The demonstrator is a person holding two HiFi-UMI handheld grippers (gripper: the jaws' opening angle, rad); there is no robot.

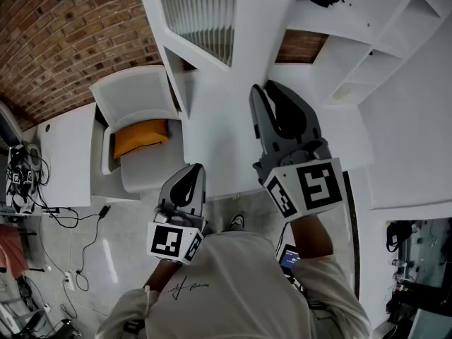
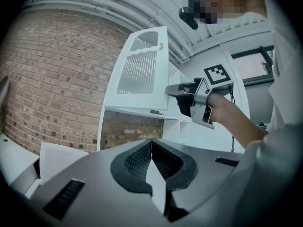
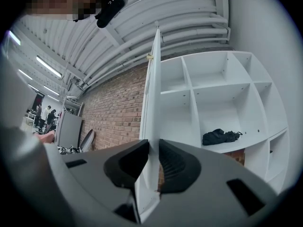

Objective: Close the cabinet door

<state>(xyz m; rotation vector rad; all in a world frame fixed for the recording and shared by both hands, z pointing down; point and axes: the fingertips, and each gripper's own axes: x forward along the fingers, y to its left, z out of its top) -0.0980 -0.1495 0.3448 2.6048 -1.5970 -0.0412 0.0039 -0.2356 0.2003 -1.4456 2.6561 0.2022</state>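
Right gripper view: R gripper [image 3: 152,149] clamps cabinet door [image 3: 152,105] edge; L gripper [image 2: 151,144] closed, empty.

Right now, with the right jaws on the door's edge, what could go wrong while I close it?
The right gripper holds only the thin edge of the door, so it may slip off during the swing. Because its jaws straddle that edge, they could get trapped against the cabinet as the door shuts.

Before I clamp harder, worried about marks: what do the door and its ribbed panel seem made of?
The door looks like painted or laminated board: smooth matte white, thin flat edge. The panel seems reeded glass or plastic: vertical ribs, greyer tone.
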